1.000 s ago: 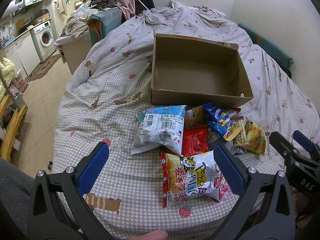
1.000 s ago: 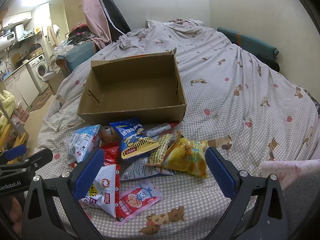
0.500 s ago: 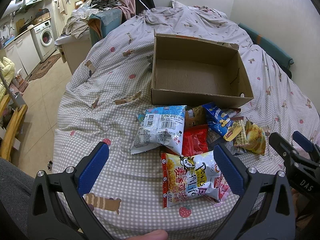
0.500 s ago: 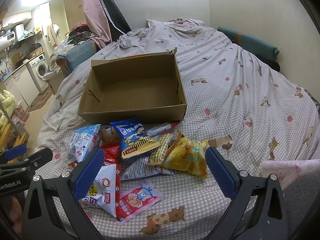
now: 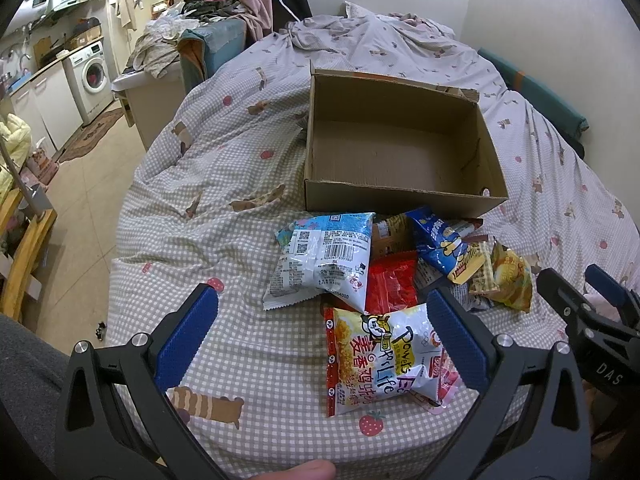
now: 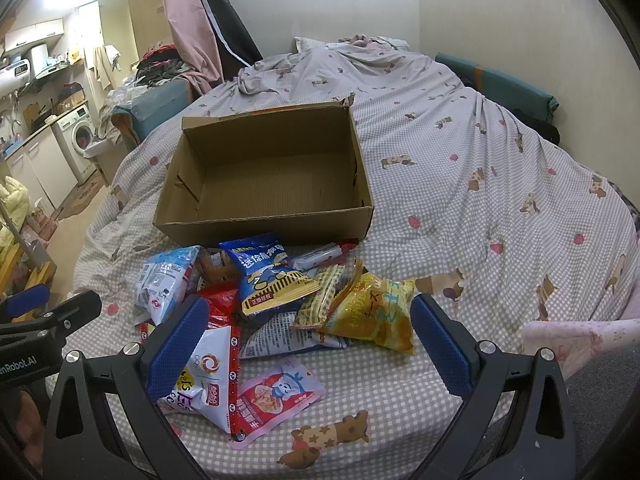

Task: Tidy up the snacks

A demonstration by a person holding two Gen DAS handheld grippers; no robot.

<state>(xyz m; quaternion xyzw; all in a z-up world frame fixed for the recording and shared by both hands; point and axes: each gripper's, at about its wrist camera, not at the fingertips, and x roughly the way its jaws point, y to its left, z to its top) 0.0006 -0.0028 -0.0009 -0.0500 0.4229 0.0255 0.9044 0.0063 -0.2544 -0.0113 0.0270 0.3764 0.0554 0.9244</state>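
A heap of snack bags lies on the checked bed cover in front of an empty brown cardboard box (image 5: 404,196) (image 6: 264,224). In the heap are a white-and-blue bag (image 5: 324,260), a blue bag (image 6: 268,276), a red bag (image 5: 390,288), a yellow bag (image 6: 372,312) and a white-and-red bag (image 5: 384,356). A pink flat packet (image 6: 272,400) lies nearest. My left gripper (image 5: 322,344) hovers open above the near side of the heap. My right gripper (image 6: 308,344) also hangs open over the heap, holding nothing.
The bed (image 6: 480,168) fills most of both views, with a crumpled blanket (image 6: 352,52) at the far end. A wall runs along the right. To the left is tiled floor (image 5: 88,168), a washing machine (image 5: 94,76) and a chair piled with clothes (image 5: 192,36).
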